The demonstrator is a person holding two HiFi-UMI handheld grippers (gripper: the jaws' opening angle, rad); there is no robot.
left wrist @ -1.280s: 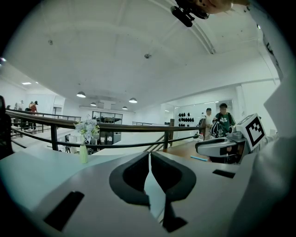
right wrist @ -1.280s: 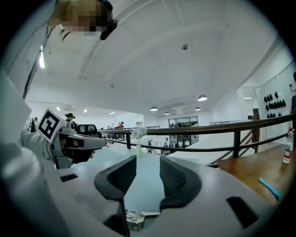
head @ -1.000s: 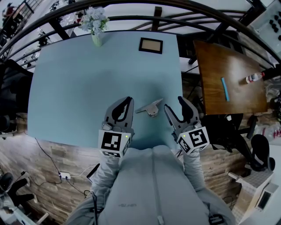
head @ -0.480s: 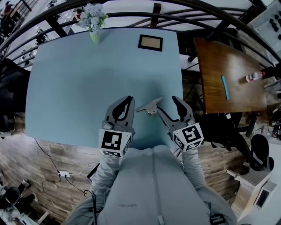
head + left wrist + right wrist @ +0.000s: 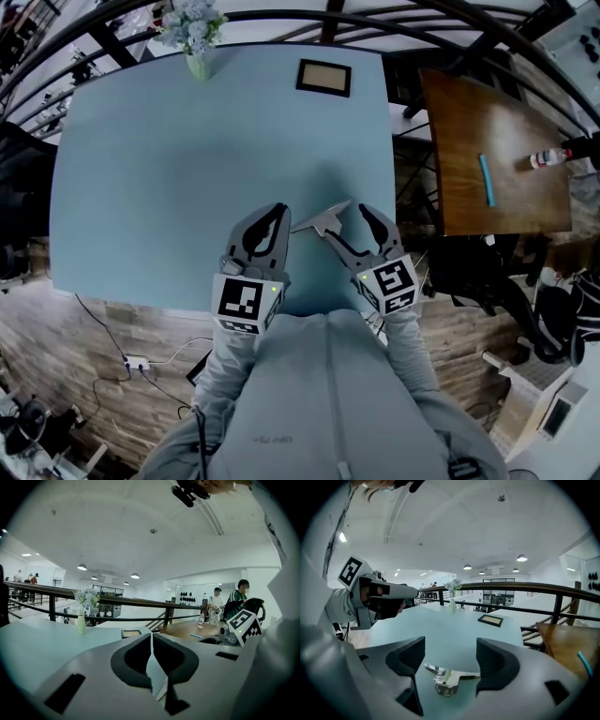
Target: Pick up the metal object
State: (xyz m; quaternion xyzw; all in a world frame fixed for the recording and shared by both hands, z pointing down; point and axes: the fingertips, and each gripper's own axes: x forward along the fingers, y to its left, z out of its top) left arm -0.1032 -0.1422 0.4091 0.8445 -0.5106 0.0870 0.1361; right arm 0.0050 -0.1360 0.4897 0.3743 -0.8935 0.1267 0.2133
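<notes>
While your right gripper, jaws just opened wide, straddles the untouched metal object by the table's near edge, left gripper shut empty, closing high could skid it off.

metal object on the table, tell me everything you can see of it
The metal object is a shiny silver, T-shaped piece: a thin flat bar with a short chunky stem at its middle. It lies flat on the light blue table, close to its near edge, resting on the tabletop. It sits between the jaws of the right hand-held gripper, which have just been opening and are not closed on it.
</notes>
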